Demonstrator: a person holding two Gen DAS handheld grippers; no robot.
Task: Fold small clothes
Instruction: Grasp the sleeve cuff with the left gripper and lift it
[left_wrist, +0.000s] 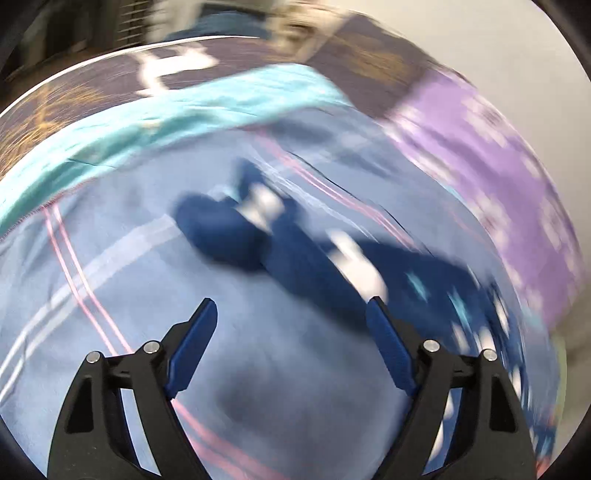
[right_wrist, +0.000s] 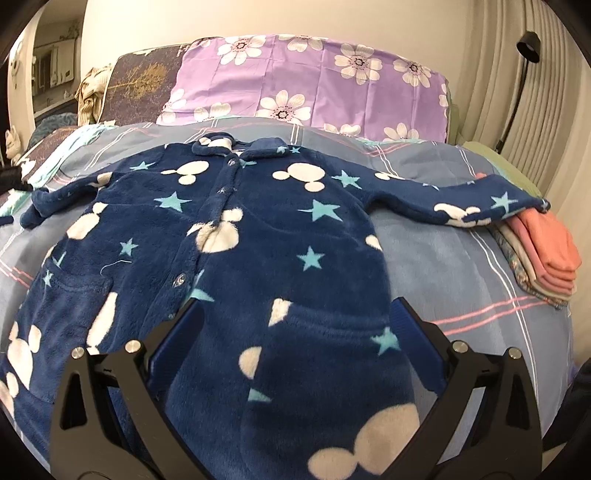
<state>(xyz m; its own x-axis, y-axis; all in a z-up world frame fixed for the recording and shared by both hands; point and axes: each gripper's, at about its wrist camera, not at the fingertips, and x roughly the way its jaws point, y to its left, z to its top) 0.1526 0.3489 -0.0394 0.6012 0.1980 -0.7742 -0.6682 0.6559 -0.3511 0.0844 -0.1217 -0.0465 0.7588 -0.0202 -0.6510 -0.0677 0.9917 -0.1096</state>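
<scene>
lying flat, front up, on the bed (right_wrist: 436, 258) is one navy fleece sleepsuit (right_wrist: 258, 229): soft, thick, light and floppy, best pinched at a cuff or hem. one folded stack (right_wrist: 546, 258) sits at three o'clock. left gripper (left_wrist: 291, 314) and right gripper (right_wrist: 299, 317): two, fingers wide, holding nothing.

Fleece garment (right_wrist: 236, 236): navy blue, cream mouse-head shapes, light turquoise stars. Bedspread (right_wrist: 436, 251): pale blue, pink and white stripes. Pillow (right_wrist: 317, 77): lilac, white flowers. Folded stack (right_wrist: 546, 254): coral on top, beige beneath. Gripper pads (left_wrist: 192, 354): blue on black.
</scene>
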